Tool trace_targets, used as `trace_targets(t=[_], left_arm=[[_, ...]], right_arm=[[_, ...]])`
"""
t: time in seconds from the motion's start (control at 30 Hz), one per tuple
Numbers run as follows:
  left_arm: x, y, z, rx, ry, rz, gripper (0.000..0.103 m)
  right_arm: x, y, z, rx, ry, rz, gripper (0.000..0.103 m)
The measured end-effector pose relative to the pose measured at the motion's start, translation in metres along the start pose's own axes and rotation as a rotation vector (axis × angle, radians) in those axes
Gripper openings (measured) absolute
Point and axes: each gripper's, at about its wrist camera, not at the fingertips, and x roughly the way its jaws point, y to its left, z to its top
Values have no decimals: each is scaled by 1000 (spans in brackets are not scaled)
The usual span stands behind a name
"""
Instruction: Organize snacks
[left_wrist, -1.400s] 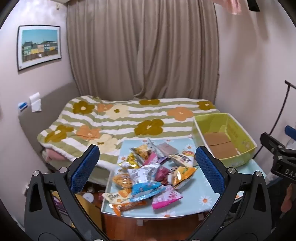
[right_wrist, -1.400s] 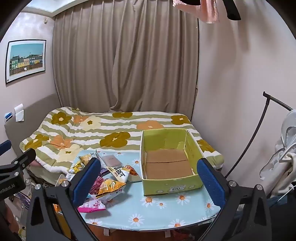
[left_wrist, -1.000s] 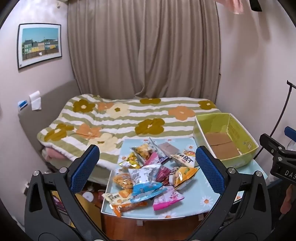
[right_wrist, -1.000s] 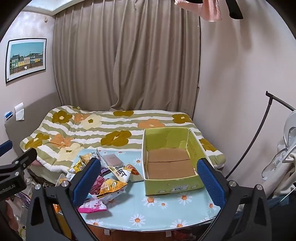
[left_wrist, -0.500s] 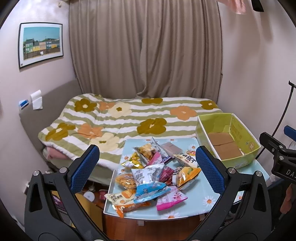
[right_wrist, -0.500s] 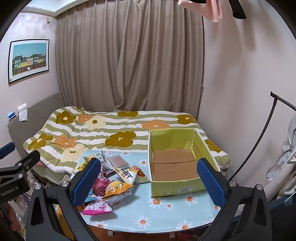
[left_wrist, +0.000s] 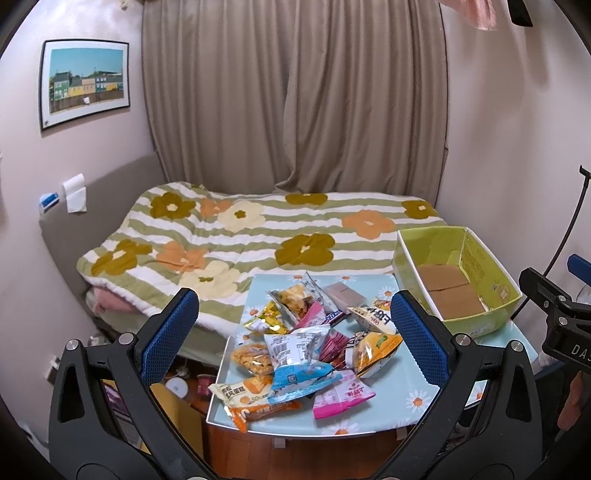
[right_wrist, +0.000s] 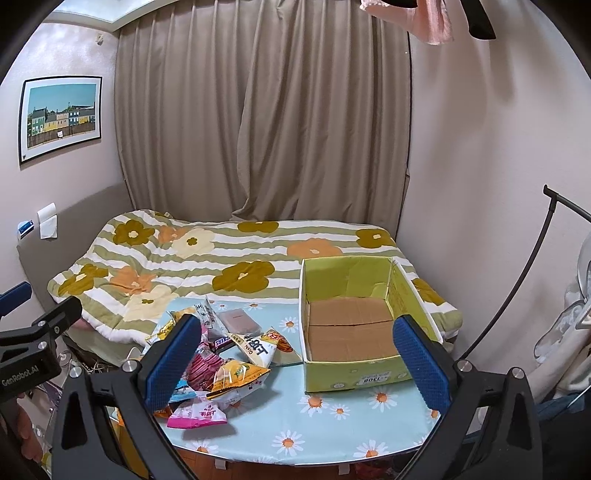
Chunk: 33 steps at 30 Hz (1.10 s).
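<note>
A pile of snack packets (left_wrist: 306, 347) lies on the left half of a small table with a daisy-print cloth (left_wrist: 413, 398). It also shows in the right wrist view (right_wrist: 221, 365). A yellow-green cardboard box (left_wrist: 454, 280), open and empty, stands on the table's right side; the right wrist view shows it too (right_wrist: 354, 328). My left gripper (left_wrist: 295, 332) is open and empty, held above and before the pile. My right gripper (right_wrist: 295, 358) is open and empty, held before the box and the pile's right edge.
A bed with a flowered striped quilt (left_wrist: 258, 236) lies right behind the table. Curtains (left_wrist: 295, 103) hang at the back. A black stand (right_wrist: 517, 295) and hanging clothes are at the right. The floor shows at the table's left (left_wrist: 177, 384).
Both grippers have drifted slightly, so the table and box sit a little further right in both views. Both stay open. Nothing on the table has moved.
</note>
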Motion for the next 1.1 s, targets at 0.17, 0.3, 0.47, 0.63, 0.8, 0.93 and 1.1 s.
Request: trace_targets(t=[0.17,0.3,0.47,0.63,0.8,0.93,1.1], left_arm=[[-1,1,1,-2,-8,3,103],[-1,0,1,-4,-3,0,103],[-2,1,2,-6,-1,4,103],[-3,2,2,-6,0,4,103],[-3,1,2,-7,1,3,103],[-3,1,2,-9,1,4,103],[-2,1,2,-7,1,5,103]], right_arm=[[0,1,-1,-8,5,3,103],[0,2,0,-7,4,3,103],[-1,2,0,-7,4,5,103],[-2,2,-1,-6,4,8,103],[-1,1,-1,-6,6,8,103],[-2,1,-1,-6,5,6,103],[-1,1,1,-7,6,7,103]])
